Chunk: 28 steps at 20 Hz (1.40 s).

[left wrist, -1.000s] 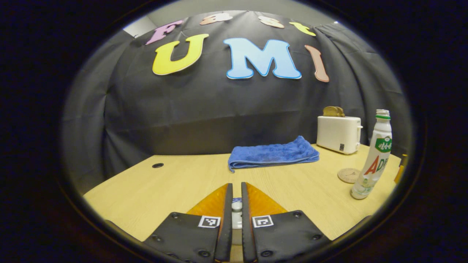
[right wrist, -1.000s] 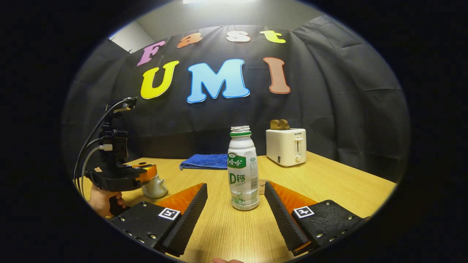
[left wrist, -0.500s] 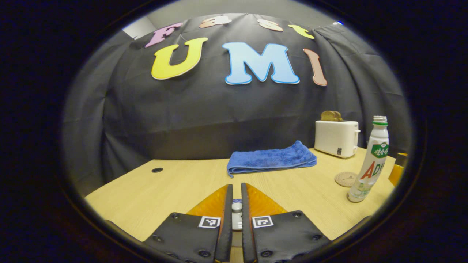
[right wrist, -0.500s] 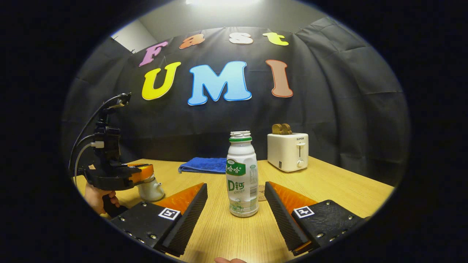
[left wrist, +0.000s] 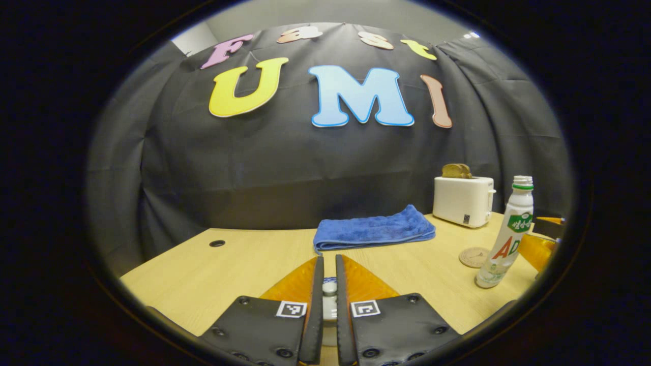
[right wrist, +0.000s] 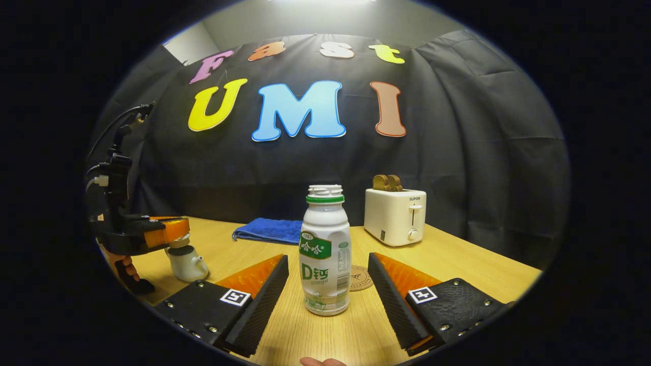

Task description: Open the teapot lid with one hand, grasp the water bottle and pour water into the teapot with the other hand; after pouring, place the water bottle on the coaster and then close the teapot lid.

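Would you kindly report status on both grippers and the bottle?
Left gripper shut on lid knob. Right gripper open, fingers either side of the bottle, not touching. Coaster behind bottle. Path clear.

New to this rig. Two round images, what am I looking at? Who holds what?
No robot arm here: a person carries a handheld two-finger gripper in each hand, and each has a fisheye camera looking along its fingers.

In the left gripper view, the left gripper has its jaws nearly together on the small knob of the teapot lid. In the right gripper view you see that same gripper from the side, over the white teapot.

The right gripper is open, jaws either side of the water bottle without touching it. The bottle stands upright, uncapped.

Also on the wooden table: a round coaster behind the bottle, a folded blue towel, and a white toaster with bread in it.
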{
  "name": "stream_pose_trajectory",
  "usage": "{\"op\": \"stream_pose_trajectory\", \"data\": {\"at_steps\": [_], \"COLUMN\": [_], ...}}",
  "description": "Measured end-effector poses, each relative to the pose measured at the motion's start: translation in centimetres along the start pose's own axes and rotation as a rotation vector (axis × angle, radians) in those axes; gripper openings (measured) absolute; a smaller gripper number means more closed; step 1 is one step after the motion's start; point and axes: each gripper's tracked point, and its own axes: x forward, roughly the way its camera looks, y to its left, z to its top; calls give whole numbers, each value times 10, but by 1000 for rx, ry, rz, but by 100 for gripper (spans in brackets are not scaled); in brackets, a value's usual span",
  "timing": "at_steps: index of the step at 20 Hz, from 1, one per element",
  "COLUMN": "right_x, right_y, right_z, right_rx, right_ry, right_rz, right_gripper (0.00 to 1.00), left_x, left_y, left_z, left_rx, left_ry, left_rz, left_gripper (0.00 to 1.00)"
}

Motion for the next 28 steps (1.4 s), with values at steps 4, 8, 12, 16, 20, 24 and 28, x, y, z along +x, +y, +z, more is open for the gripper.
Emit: {"op": "stream_pose_trajectory", "data": {"at_steps": [4, 8, 12, 16, 20, 24, 28], "right_x": [16, 32, 47, 55, 55, 55, 49], "right_y": [0, 5, 6, 0, -2, 8, 26], "right_z": [-5, -18, -21, -20, -19, -1, 8], "right_rx": [-15, -27, -55, -63, -107, -198, -262], "right_ry": [24, 70, 85, 73, 75, 38, 21], "right_rz": [-8, -10, -22, -39, -31, 5, 52], "right_gripper": [97, 97, 97, 96, 74, 74, 73], "left_x": [-3, -7, -9, -14, -20, -29, -39], "left_y": [-4, -8, -10, -4, 2, 6, 14], "left_z": [8, 15, 18, 27, 31, 40, 46], "left_rx": [0, -3, -9, -14, -25, -27, -46], "left_ry": [-15, -31, -33, -52, -59, -72, -86], "left_rz": [-13, -26, -32, -28, -25, -22, -17], "left_gripper": [22, 22, 22, 22, 22, 22, 22]}}
